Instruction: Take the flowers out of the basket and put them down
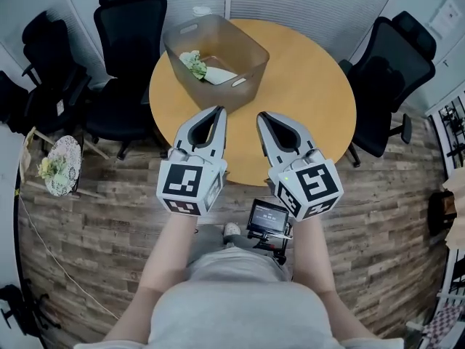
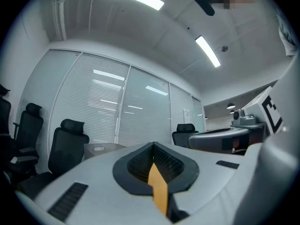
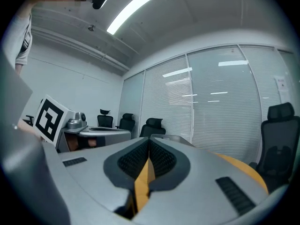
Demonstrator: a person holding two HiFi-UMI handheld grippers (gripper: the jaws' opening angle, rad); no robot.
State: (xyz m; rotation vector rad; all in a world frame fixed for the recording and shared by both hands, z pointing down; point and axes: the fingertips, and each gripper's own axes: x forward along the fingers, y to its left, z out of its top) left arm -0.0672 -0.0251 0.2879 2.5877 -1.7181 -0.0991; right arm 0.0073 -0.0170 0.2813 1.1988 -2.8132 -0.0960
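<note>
A translucent brown basket (image 1: pixel 252 52) stands at the far left of the round wooden table (image 1: pixel 309 97). Inside it lie the flowers (image 1: pixel 196 65), white and green, with some white paper beside them. My left gripper (image 1: pixel 219 112) and right gripper (image 1: pixel 262 117) hover side by side over the table's near edge, pointing towards the basket and well short of it. Both are shut with nothing between the jaws. In the left gripper view the closed jaws (image 2: pixel 153 147) point across the room, with the basket (image 2: pixel 100 149) small at the left. The right gripper view shows its closed jaws (image 3: pixel 149 142) the same way.
Black office chairs (image 1: pixel 134 31) (image 1: pixel 389 71) stand around the table. On the wood floor at the left lies a round patterned item with flowers (image 1: pixel 58 166). A small screen device (image 1: pixel 267 217) sits at the person's waist. Glass walls with blinds close the room.
</note>
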